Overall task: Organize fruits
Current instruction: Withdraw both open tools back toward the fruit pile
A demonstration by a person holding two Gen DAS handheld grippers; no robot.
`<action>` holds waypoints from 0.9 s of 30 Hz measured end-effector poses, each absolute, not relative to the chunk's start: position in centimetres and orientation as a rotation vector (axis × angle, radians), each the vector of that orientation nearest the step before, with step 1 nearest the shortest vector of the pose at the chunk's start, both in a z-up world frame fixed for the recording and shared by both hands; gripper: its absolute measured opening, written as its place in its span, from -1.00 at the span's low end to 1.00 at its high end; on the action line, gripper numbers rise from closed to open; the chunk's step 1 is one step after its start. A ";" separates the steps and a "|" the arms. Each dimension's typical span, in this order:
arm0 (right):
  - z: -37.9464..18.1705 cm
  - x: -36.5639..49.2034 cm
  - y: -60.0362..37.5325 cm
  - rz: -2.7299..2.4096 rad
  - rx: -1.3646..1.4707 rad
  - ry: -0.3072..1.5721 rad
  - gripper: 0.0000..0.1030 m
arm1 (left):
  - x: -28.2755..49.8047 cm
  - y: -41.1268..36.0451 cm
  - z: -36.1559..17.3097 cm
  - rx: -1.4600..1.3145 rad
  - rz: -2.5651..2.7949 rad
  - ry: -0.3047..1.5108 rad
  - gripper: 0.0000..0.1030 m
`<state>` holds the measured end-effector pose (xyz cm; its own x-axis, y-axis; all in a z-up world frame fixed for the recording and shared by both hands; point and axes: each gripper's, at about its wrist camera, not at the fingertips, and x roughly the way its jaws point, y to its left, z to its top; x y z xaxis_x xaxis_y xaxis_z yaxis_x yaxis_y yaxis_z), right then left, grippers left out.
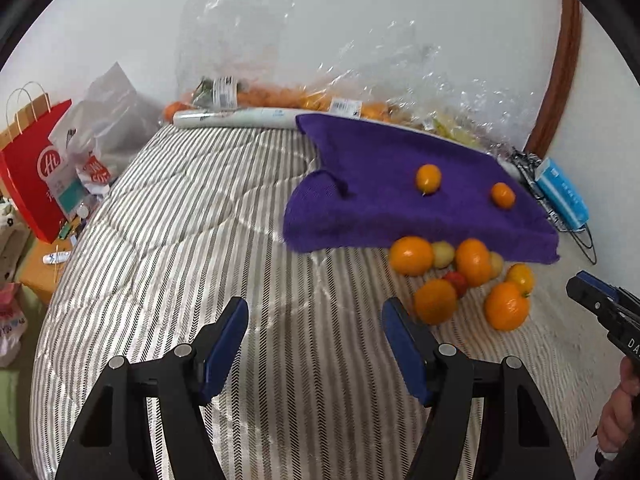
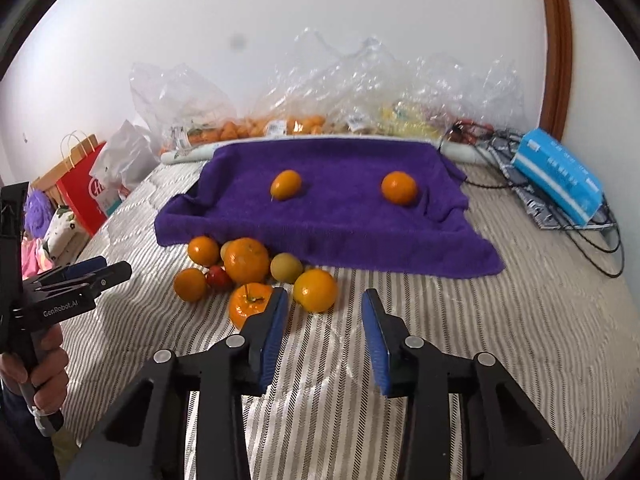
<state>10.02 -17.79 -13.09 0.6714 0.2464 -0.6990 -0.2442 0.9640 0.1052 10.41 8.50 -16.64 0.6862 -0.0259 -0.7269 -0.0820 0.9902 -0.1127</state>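
Fruit pile (image 2: 248,272) heaped on striped bedspread (image 2: 440,340) at purple towel's (image 2: 340,220) near edge, two oranges (image 2: 399,188) up on towel, left gripper (image 1: 314,332) gaping wide, empty, right gripper (image 2: 325,320) narrower, gripping nothing.

The left tool (image 1: 314,344) points forward and downward, its two blue-padded fingers (image 1: 224,346) standing well apart with nothing between them. The right tool (image 2: 325,340) is angled down in much the same way, its jaws narrower than the left's yet parted, the blue pads (image 2: 274,336) pressing on nothing. Each tool is carried by a person's hand wrapped around its black handle: the left hand (image 2: 46,364) shows at the edge of the right wrist view, the right hand (image 1: 618,408) at the edge of the left wrist view.
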 end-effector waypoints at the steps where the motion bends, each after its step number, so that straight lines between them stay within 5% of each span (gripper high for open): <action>1: -13.4 10.3 -17.6 0.277 -0.002 0.793 -0.27 | 10.6 8.6 -16.9 -0.140 0.039 0.821 0.29; 27: -17.7 15.7 -16.8 0.280 -0.009 0.901 -0.32 | 11.3 8.3 -18.3 -0.189 -0.050 0.851 0.30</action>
<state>15.65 -16.84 -17.74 0.5866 0.2366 -0.7745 -0.2437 0.9636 0.1097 11.27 8.27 -18.34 0.6593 -0.1195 -0.7423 -0.0313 0.9821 -0.1859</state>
